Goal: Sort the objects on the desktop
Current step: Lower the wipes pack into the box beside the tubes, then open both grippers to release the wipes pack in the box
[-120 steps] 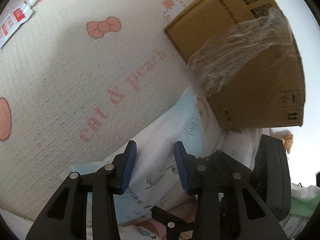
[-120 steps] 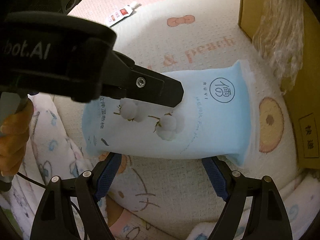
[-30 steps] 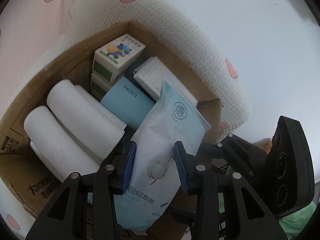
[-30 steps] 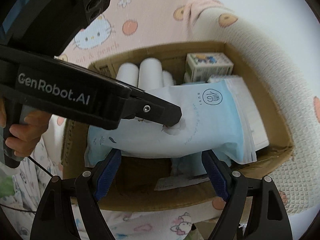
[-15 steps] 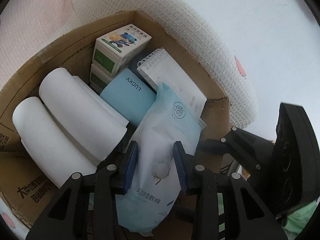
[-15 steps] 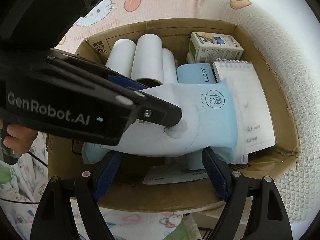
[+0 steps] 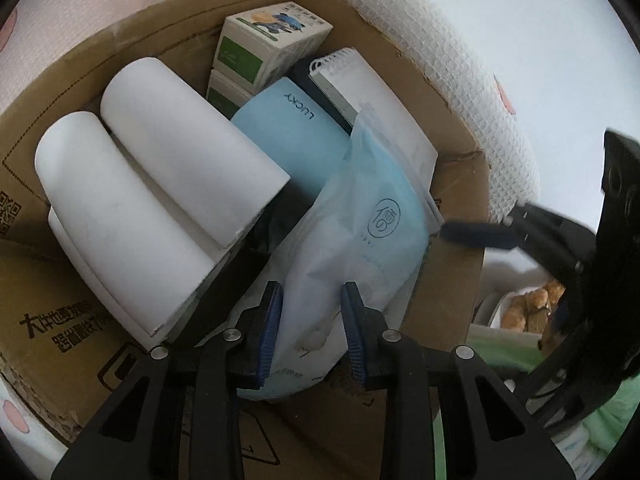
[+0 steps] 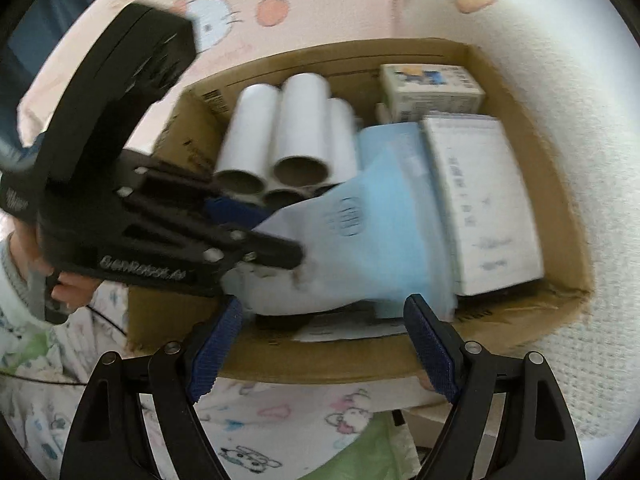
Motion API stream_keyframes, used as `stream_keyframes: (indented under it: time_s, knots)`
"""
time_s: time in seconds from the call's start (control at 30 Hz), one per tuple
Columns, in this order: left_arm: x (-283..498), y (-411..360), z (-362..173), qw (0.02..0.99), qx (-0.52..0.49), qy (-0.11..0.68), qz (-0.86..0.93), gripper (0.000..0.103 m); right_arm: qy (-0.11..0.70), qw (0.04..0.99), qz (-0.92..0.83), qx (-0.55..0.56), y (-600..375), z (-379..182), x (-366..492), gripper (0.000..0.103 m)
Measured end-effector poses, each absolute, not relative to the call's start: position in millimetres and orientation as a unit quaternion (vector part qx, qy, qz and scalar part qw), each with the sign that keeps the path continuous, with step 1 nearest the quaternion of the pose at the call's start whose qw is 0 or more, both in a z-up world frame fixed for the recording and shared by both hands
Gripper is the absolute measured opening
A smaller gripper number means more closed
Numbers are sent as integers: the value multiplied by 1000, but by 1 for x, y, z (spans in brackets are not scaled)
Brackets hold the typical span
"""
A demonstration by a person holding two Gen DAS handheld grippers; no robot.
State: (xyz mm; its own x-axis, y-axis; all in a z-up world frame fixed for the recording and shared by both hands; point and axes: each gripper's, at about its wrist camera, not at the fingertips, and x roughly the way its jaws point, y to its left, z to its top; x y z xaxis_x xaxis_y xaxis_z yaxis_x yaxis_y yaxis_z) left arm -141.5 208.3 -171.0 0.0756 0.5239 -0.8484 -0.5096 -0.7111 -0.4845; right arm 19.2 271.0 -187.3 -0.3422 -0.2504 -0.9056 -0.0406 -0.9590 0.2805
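A left gripper (image 7: 312, 320) holds a pale blue soft pack (image 7: 360, 236), its jaws having just been closing, now pinched on the pack's white lower end, inside an open cardboard box (image 7: 452, 280). The pack leans across the box's middle; at its ten o'clock lie white paper rolls (image 7: 152, 200), at twelve o'clock a blue pouch (image 7: 288, 136) marked LUCKY, a spiral notepad (image 7: 360, 92) and two stacked small cartons (image 7: 272, 36). The right gripper (image 8: 320, 344) hangs at six o'clock over the box's near wall, jaws spread wide and grasping nothing, with a hand (image 8: 66, 292) at nine o'clock behind the left gripper.
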Motion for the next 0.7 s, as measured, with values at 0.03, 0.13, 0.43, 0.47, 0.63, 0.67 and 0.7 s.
stream_keyframes:
  time_s: [0.03, 0.13, 0.43, 0.47, 0.63, 0.67, 0.7]
  knots:
    - [-140, 209, -171, 380, -629, -1, 678, 34, -126, 59, -809, 570, 272, -186, 19, 82]
    - [-136, 211, -173, 374, -630, 24, 680, 34, -134, 39, -812, 566, 293, -187, 7, 82]
    - [-131, 202, -161, 371, -609, -3, 701, 51, -189, -27, -813, 550, 320, -189, -18, 82]
    - [-133, 201, -160, 373, -606, -11, 702, 51, -186, -26, -816, 547, 316, -185, -17, 79]
    - [-142, 193, -159, 357, -587, -57, 725, 24, -178, -21, -802, 570, 307, -194, -30, 42]
    - [-142, 194, -161, 362, -590, -73, 718, 19, -178, -23, -802, 569, 309, -197, -35, 42]
    - [-148, 194, -162, 366, -596, -93, 709, 14, -187, -22, -801, 568, 309, -197, -33, 42]
